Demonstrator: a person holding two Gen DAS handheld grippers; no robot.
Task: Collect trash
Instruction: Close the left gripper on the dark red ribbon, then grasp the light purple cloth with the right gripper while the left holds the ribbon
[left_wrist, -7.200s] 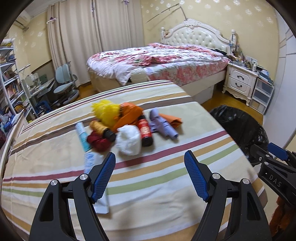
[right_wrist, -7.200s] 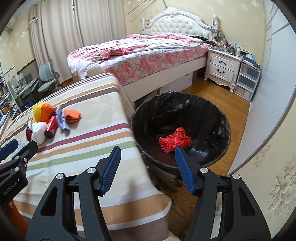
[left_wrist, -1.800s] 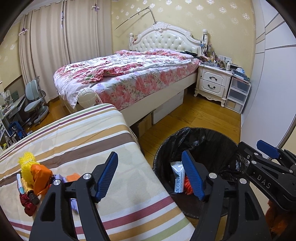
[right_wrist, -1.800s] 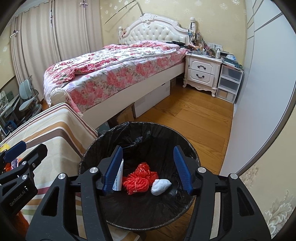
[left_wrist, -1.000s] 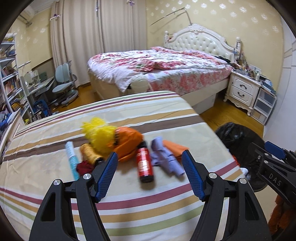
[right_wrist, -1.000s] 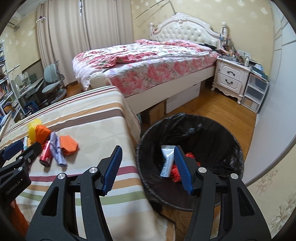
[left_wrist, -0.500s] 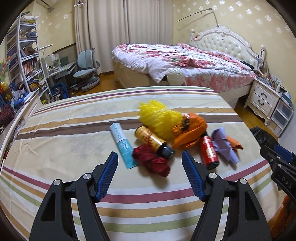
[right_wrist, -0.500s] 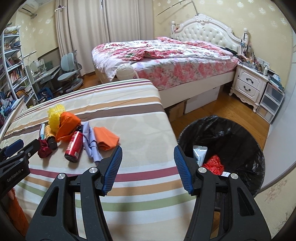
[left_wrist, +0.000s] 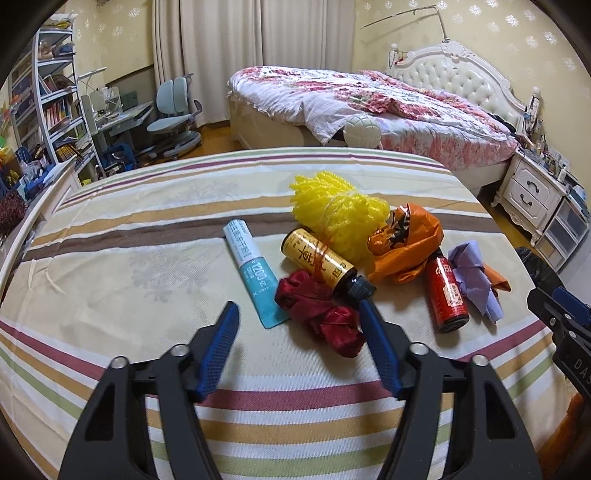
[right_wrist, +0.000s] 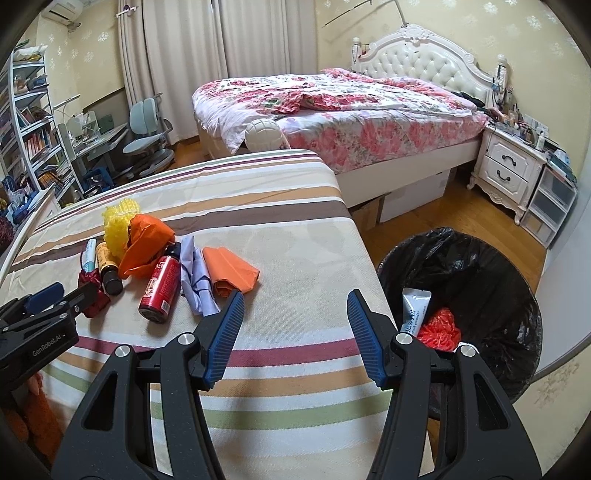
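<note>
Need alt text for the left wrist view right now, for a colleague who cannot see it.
The open left gripper, whose jaws have just been closing, hovers empty over a crumpled dark red cloth on the striped bedsheet. Behind lie a teal tube, yellow bottle, yellow mesh bundle, orange bag and red can.

Left gripper (left_wrist: 295, 328), right gripper (right_wrist: 295, 314): matte black plastic frames, triangular cutouts, silver screws at pivots, ribbed blue pads (left_wrist: 218, 350). White lettering on sides: "GenRobot.AI", "DAS".
</note>
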